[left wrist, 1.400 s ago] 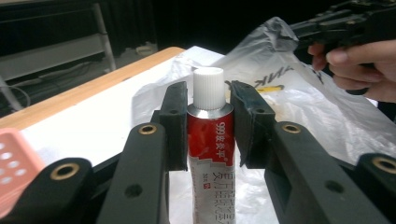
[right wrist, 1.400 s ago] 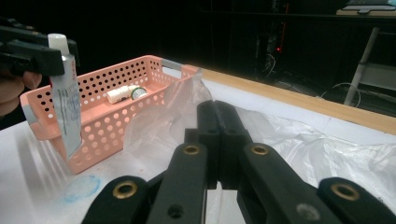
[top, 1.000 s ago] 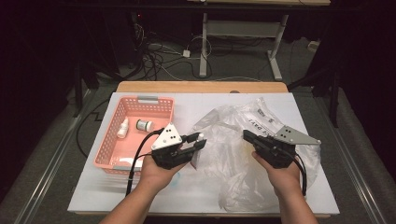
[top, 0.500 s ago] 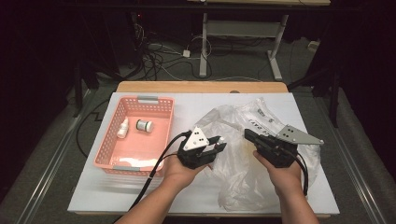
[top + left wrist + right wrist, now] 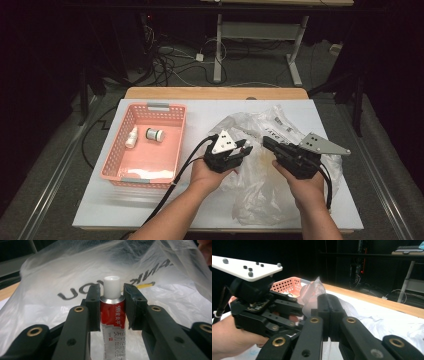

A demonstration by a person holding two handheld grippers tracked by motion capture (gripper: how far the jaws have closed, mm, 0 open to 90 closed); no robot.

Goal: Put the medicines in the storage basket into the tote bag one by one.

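1. Left tool (image 5: 111,300) is gripping a red-and-white tube (image 5: 113,322) just under its white ribbed cap, pads pressing both sides.
2. Tube is pointing into the mouth of the clear plastic bag (image 5: 280,185), which is lying on the white surface (image 5: 200,112).
3. Right tool (image 5: 329,307) is clamping fully closed on a pinch of the bag's film, lifting its edge.
4. Pink basket (image 5: 112,162) is sitting left of the bag, holding a small white bottle (image 5: 131,137) and a small jar (image 5: 154,134).
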